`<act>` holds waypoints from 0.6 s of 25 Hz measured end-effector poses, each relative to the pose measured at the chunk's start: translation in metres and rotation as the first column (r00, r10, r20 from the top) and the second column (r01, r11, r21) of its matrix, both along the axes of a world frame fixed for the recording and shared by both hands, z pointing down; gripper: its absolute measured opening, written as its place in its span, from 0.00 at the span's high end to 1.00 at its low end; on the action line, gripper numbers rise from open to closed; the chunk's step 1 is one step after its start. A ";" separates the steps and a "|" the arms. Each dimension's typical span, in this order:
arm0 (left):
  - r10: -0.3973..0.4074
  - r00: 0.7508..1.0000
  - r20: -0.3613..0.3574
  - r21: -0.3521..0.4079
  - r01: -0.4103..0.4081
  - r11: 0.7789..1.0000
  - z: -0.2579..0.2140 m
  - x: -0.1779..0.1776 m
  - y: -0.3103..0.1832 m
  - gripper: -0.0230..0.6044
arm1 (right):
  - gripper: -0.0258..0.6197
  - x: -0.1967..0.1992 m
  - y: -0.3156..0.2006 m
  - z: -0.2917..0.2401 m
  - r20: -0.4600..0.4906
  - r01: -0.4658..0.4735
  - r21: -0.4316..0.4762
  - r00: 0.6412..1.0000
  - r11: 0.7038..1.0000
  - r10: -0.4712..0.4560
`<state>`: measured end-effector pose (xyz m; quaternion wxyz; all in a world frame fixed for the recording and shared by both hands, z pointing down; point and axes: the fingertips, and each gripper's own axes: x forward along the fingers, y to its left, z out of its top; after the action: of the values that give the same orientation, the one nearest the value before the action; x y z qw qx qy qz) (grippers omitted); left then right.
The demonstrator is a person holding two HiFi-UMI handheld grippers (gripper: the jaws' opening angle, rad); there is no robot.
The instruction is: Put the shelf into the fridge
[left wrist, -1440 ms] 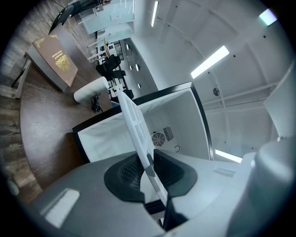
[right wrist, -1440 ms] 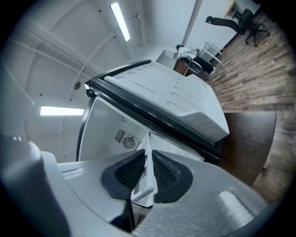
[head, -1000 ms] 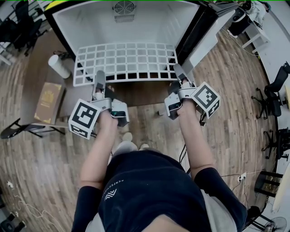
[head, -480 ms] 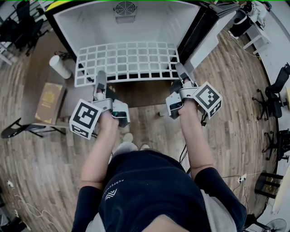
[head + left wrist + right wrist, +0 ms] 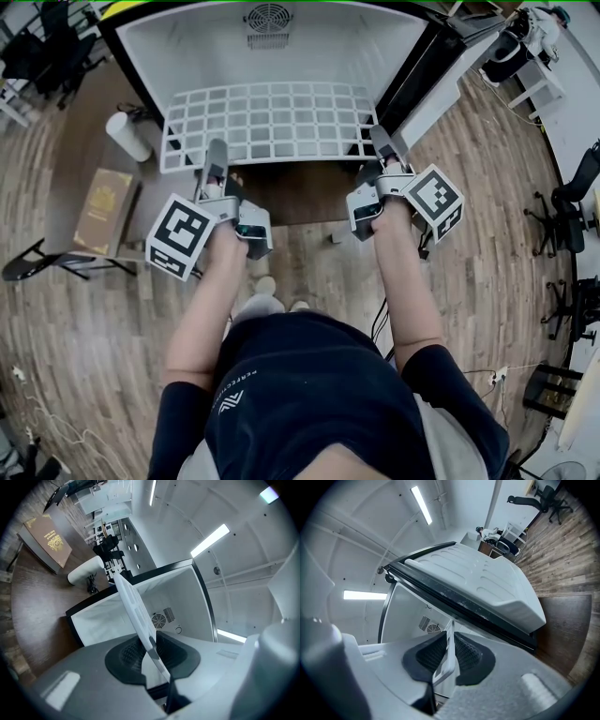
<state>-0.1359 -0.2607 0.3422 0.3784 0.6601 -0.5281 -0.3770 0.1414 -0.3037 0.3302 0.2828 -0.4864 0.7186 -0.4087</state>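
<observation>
The white grid shelf lies level in the mouth of the open white fridge, its far part over the fridge floor. My left gripper is at the shelf's near left edge. Its jaws are opening, with the shelf's edge still between the dark pads and a little slack around it. My right gripper holds the near right corner. There the pads are shut on the thin shelf rim. The fan grille shows on the fridge's back wall.
The fridge door stands open to the right, close beside my right gripper. A white cylinder and a brown book lie on a low dark surface at the left. Office chairs stand at the far right on the wooden floor.
Both grippers and the shelf have moved forward, so the shelf reaches deeper into the fridge. The hold points on its near edge look the same.
</observation>
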 end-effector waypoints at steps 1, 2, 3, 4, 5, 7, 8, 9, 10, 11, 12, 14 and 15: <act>-0.002 1.000 -0.002 -0.003 0.002 1.000 0.001 0.000 -0.001 0.84 | 0.89 0.000 -0.001 0.001 0.000 -0.002 0.001 1.000 1.000 0.002; -0.004 1.000 -0.005 -0.008 0.004 1.000 0.002 0.000 -0.001 0.84 | 0.89 0.000 -0.002 0.001 0.000 -0.005 0.002 1.000 1.000 0.005; -0.006 1.000 -0.006 -0.010 0.005 1.000 0.003 0.000 -0.002 0.84 | 0.89 0.001 -0.004 0.001 0.001 -0.008 0.003 1.000 1.000 0.008; -0.005 1.000 -0.005 -0.010 0.005 1.000 0.003 0.000 -0.004 0.84 | 0.89 0.001 -0.006 0.001 0.003 -0.012 0.003 1.000 1.000 0.012; -0.004 1.000 -0.002 -0.010 0.004 1.000 0.002 0.000 -0.008 0.84 | 0.89 0.001 -0.010 0.001 0.006 -0.016 0.003 1.000 1.000 0.016; 0.000 1.000 0.006 -0.009 0.000 1.000 0.000 0.000 -0.016 0.84 | 0.89 0.001 -0.018 0.000 0.014 -0.026 -0.001 1.000 1.000 0.026; 0.000 1.000 0.011 -0.010 0.000 1.000 -0.001 0.000 -0.019 0.84 | 0.89 0.002 -0.021 -0.001 0.016 -0.031 -0.002 0.999 1.000 0.031; 0.000 1.000 0.015 -0.010 0.000 1.000 -0.002 0.000 -0.021 0.84 | 0.89 0.002 -0.022 -0.001 0.017 -0.035 -0.002 0.999 0.999 0.035; -0.001 1.000 0.017 -0.009 0.001 1.000 -0.002 0.000 -0.021 0.84 | 0.89 0.002 -0.022 -0.001 0.015 -0.039 0.000 0.999 0.999 0.039; -0.002 1.000 0.019 -0.009 0.003 1.000 -0.001 0.000 -0.021 0.84 | 0.89 0.001 -0.022 -0.001 0.011 -0.041 0.004 0.999 0.999 0.041; -0.004 1.000 0.019 -0.010 0.004 1.000 -0.001 0.000 -0.021 0.84 | 0.88 0.001 -0.023 -0.001 0.006 -0.042 0.010 0.999 0.999 0.042; -0.005 1.000 0.022 -0.011 0.005 1.000 -0.002 -0.001 -0.026 0.84 | 0.88 0.000 -0.026 -0.002 -0.007 -0.039 0.023 0.999 0.999 0.039; -0.004 1.000 0.026 -0.009 0.004 1.000 -0.003 -0.001 -0.028 0.84 | 0.87 0.000 -0.028 -0.003 -0.012 -0.035 0.030 0.999 0.999 0.036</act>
<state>-0.1365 -0.2887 0.3393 0.3738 0.6621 -0.5362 -0.3666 0.1412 -0.3317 0.3269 0.2925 -0.4975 0.7176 -0.3898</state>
